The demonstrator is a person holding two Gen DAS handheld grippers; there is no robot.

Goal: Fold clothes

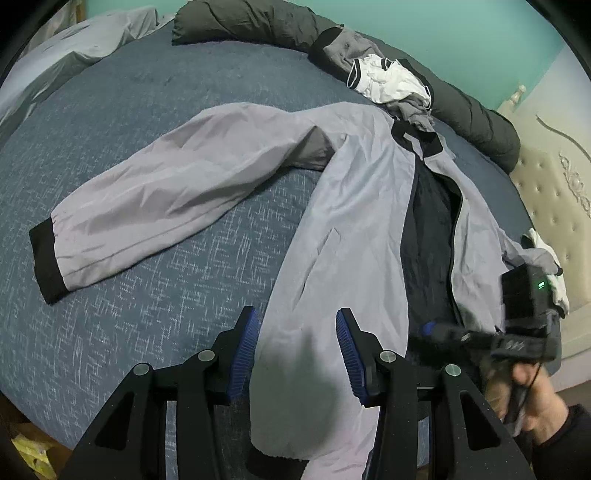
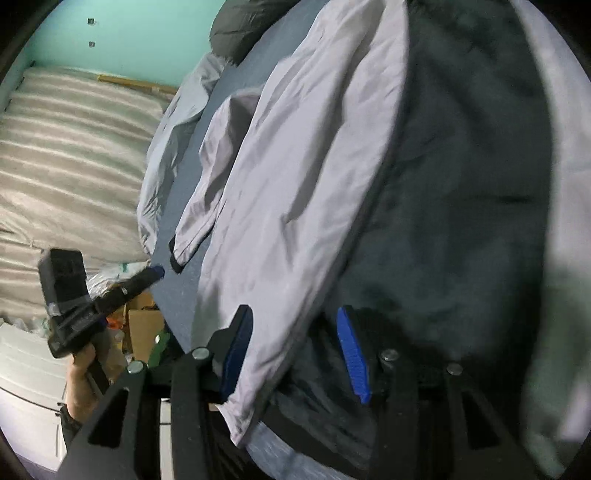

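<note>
A light grey jacket [image 1: 354, 206] with black cuffs and dark lining lies unzipped on the blue bed cover [image 1: 147, 295]; its left sleeve [image 1: 155, 199] stretches out to the left. My left gripper [image 1: 297, 354] is open, its blue pads on either side of the jacket's lower left front panel near the hem. My right gripper [image 2: 295, 354] is open over the front edge of that panel [image 2: 295, 192] and the dark lining [image 2: 461, 184]. The right gripper also shows in the left wrist view [image 1: 428, 328], over the jacket's right side.
A dark puffer jacket [image 1: 258, 22] and a heap of white and grey clothes [image 1: 388, 81] lie at the far side of the bed. A padded headboard [image 1: 554, 192] stands at the right. A striped mattress [image 2: 66, 155] and boxes [image 2: 144, 328] lie beside the bed.
</note>
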